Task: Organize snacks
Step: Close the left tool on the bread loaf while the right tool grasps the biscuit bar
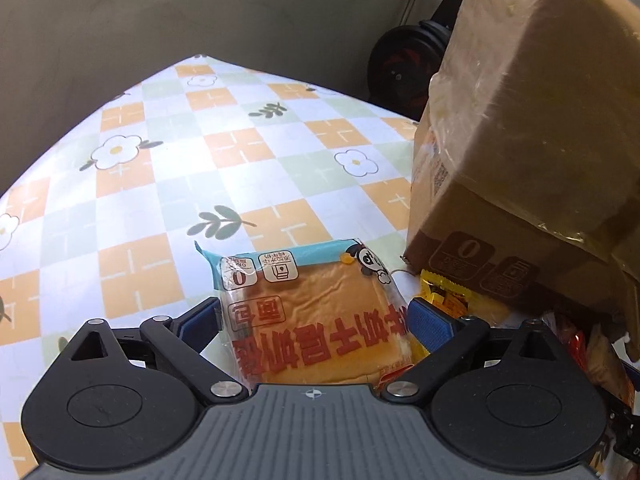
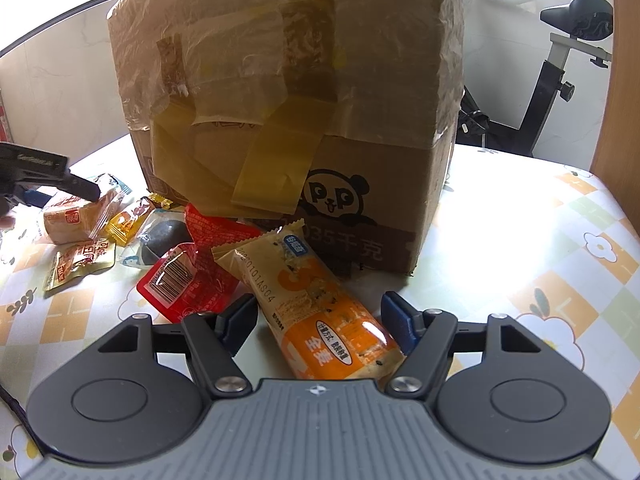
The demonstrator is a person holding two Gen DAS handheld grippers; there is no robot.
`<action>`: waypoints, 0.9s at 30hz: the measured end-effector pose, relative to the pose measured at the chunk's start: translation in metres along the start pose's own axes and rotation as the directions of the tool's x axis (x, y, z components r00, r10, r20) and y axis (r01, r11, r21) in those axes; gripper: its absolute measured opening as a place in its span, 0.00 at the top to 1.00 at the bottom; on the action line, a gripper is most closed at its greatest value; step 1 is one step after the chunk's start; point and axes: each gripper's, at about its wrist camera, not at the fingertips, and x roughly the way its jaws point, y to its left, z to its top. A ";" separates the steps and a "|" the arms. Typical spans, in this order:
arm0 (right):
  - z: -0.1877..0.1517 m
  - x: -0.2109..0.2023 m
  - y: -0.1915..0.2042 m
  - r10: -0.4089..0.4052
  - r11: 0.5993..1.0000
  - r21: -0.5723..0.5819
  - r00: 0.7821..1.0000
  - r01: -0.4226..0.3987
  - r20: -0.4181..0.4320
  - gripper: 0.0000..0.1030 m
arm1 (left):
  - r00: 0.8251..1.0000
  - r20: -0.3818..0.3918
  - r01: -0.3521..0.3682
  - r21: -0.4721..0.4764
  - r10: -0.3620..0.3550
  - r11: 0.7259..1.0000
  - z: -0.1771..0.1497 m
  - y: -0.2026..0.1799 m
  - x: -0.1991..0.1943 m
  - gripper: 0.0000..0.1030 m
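My left gripper [image 1: 316, 320] has its blue pads against both sides of a wrapped bread packet [image 1: 316, 320] with red lettering, low over the checked tablecloth [image 1: 160, 184]. The same packet [image 2: 76, 216] and the left gripper's finger [image 2: 80, 188] show at the left of the right wrist view. My right gripper [image 2: 320, 320] is open around an orange wholewheat cracker packet [image 2: 320, 320] that lies on the table; the pads do not touch it. A taped cardboard box [image 2: 288, 92] stands just behind the snacks.
Loose snacks lie in front of the box: red packets [image 2: 188, 280], a dark round bun [image 2: 168, 240], small yellow packets [image 2: 124, 224]. The box also shows at right in the left wrist view [image 1: 520, 120]. An exercise bike [image 2: 560, 80] stands beyond the table's far edge.
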 end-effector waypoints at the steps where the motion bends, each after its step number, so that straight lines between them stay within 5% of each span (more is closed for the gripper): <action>1: 0.000 0.000 0.000 0.000 1.000 0.000 1.000 0.000 0.000 0.31 | 1.000 -0.001 -0.003 0.008 0.003 1.000 0.000 -0.001 0.002 0.03; 5: 0.000 0.000 0.000 0.001 1.000 0.001 1.000 -0.001 0.000 0.31 | 1.000 0.010 -0.008 0.017 0.007 1.000 -0.005 0.001 0.005 0.03; 9: 0.000 0.000 0.000 0.001 1.000 0.001 1.000 -0.001 0.000 0.31 | 0.999 0.034 0.015 0.053 -0.017 0.998 -0.011 0.005 -0.005 0.17; 12: 0.000 0.000 -0.001 0.004 1.000 0.004 1.000 -0.004 0.001 0.31 | 0.999 0.051 -0.005 0.066 0.002 0.998 -0.017 0.006 -0.018 0.19; 27: 0.016 0.010 0.009 0.027 0.998 -0.063 0.998 -0.030 -0.062 0.33 | 0.989 0.105 0.094 0.086 -0.103 0.992 -0.042 0.004 -0.067 0.20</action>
